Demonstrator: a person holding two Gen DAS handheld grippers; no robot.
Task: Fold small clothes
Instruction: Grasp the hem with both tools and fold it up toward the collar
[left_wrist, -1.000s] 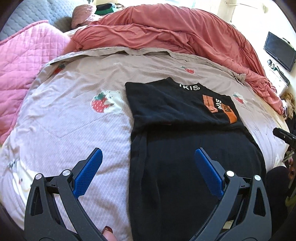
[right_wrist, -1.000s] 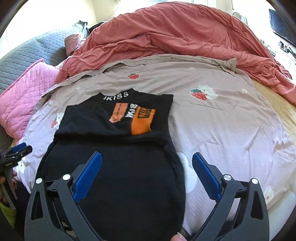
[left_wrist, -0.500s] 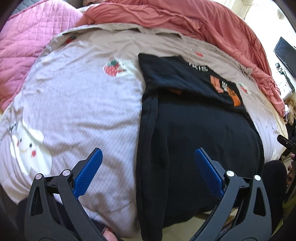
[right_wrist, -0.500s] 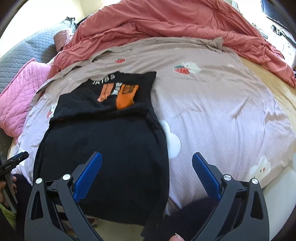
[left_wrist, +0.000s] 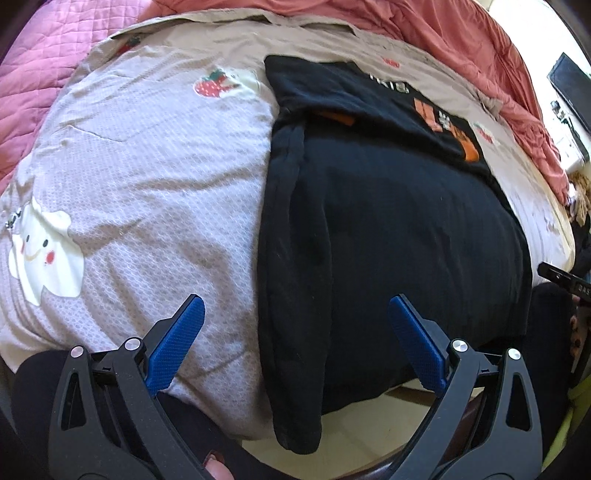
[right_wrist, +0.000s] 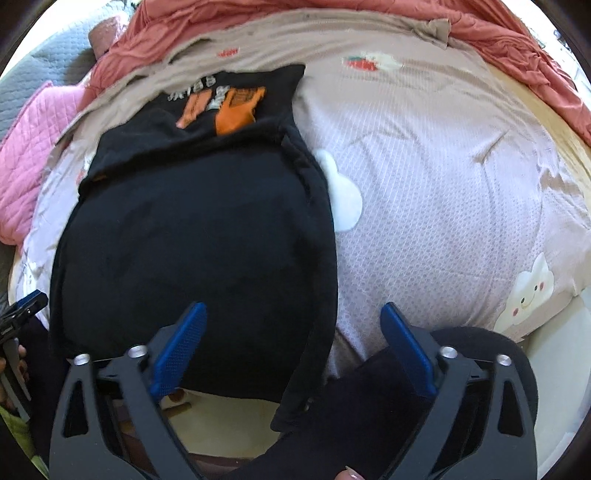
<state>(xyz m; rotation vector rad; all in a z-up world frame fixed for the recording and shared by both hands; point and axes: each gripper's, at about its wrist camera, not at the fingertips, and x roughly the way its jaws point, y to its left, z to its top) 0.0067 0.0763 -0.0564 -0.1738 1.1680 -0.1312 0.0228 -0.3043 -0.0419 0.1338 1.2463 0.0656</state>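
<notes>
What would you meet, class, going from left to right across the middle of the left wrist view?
Pink quilt → strawberry-print sheet → black T-shirt → salmon duvet → dark screen.

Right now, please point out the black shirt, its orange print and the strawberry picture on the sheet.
black shirt (left_wrist: 388, 229), left wrist view, middle of the body.
orange print (right_wrist: 236, 110), right wrist view, larger orange patch.
strawberry picture (left_wrist: 208, 86), left wrist view, red fruit.

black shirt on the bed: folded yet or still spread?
Partly folded. The black shirt has its sides turned in and a flap folded over the orange print; its hem hangs off the bed edge.
</notes>
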